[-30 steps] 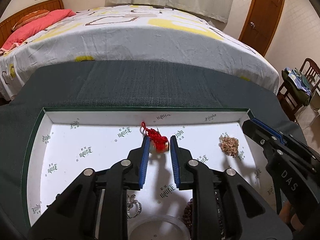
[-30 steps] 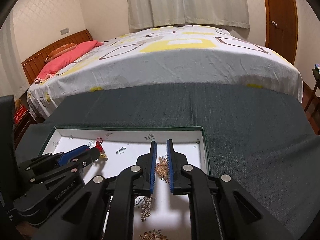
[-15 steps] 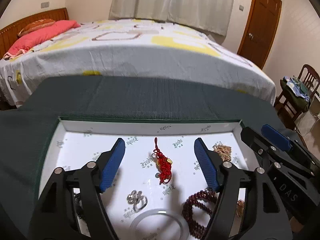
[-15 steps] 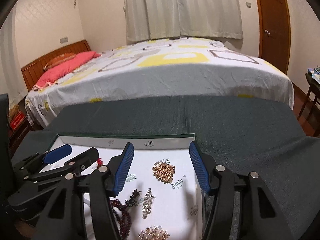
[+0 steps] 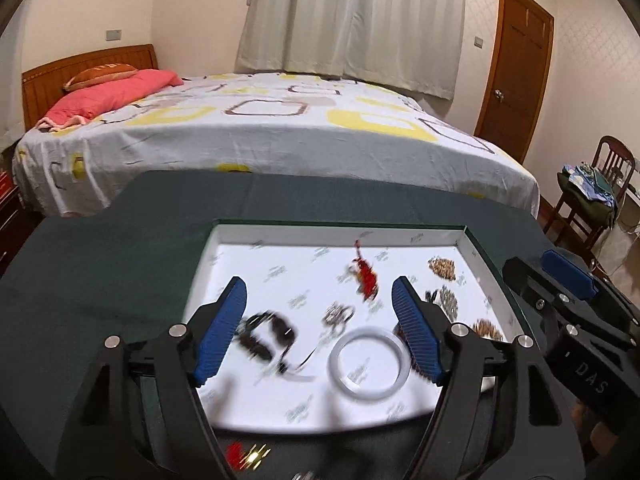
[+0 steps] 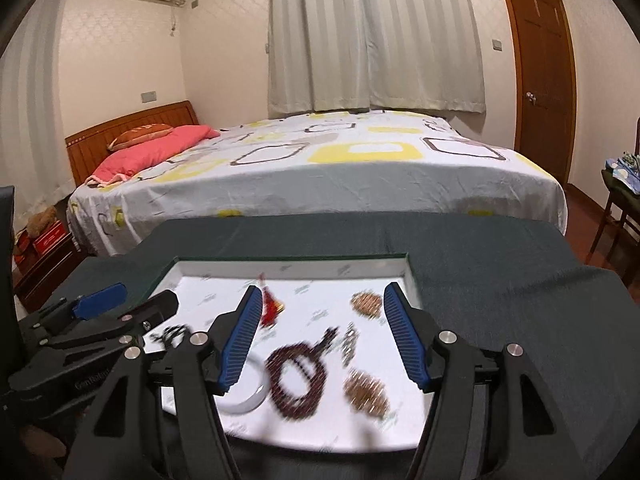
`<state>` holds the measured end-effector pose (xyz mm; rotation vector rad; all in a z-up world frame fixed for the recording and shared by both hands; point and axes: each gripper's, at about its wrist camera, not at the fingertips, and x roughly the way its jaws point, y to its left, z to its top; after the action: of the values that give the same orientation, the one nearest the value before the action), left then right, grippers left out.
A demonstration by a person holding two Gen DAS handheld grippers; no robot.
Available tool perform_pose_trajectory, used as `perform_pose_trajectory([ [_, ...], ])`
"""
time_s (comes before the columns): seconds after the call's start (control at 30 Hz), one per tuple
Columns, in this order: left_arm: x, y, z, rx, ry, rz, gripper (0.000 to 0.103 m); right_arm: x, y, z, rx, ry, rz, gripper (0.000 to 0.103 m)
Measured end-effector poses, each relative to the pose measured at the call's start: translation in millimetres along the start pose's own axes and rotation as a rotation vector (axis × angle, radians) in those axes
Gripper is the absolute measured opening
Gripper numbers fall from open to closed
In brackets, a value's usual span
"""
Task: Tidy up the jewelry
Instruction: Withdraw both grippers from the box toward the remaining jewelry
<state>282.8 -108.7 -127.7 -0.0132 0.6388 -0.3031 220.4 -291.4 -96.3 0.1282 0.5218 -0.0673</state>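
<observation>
Both grippers are sitting higher and farther back from the tray (image 5: 416, 231) than a second ago, and their fingers, then nearly closed around the red tassel charm (image 5: 366, 276) and the far gold cluster (image 6: 366, 302), are now spread wide and gripping nothing. The left gripper (image 5: 320, 322) is hovering over the tray's near left part, the right gripper (image 6: 322, 332) over its near right part. Lying on the white printed lining, the red charm is resting near the far middle, the gold cluster at the far right. A white bangle (image 5: 369, 364) is lying at the near centre, with a dark-red bead bracelet (image 6: 298, 376) just right of it and a second gold cluster (image 6: 366, 394) at the near right. A blurred dark piece (image 5: 266, 334) is lying at the near left. The tray is sitting on a dark green cloth (image 6: 500, 272) with the bed (image 6: 340, 168) beyond.
</observation>
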Motion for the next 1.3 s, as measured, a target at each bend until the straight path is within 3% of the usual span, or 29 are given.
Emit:
perform_pose_trajectory([
  [0.27,-54.2,42.0,-31.0,-0.036,-0.016,0.060,0.073,-27.6,32.7,-35.2,-0.022,0.033,0.048,0.062],
  [0.57,-89.6,79.7,-56.5,-0.027,0.011,0.102,0.073,-39.4,76.9,-64.3,-0.085,0.073,0.089,0.062],
  [0.83,-107.1,109.4,-67.3,-0.026,0.020,0.113,0.073,-35.3,111.2,-80.3,-0.121,0.110,0.109,0.062],
  [1.07,-110.6,137.1,-69.5,-0.108,0.052,0.097,0.073,-20.5,129.5,-92.7,-0.136,0.168,0.095,0.062],
  [1.3,-109.2,151.5,-72.9,-0.111,0.075,0.091,0.073,-8.6,140.9,-100.2,-0.150,0.204,0.068,0.062],
])
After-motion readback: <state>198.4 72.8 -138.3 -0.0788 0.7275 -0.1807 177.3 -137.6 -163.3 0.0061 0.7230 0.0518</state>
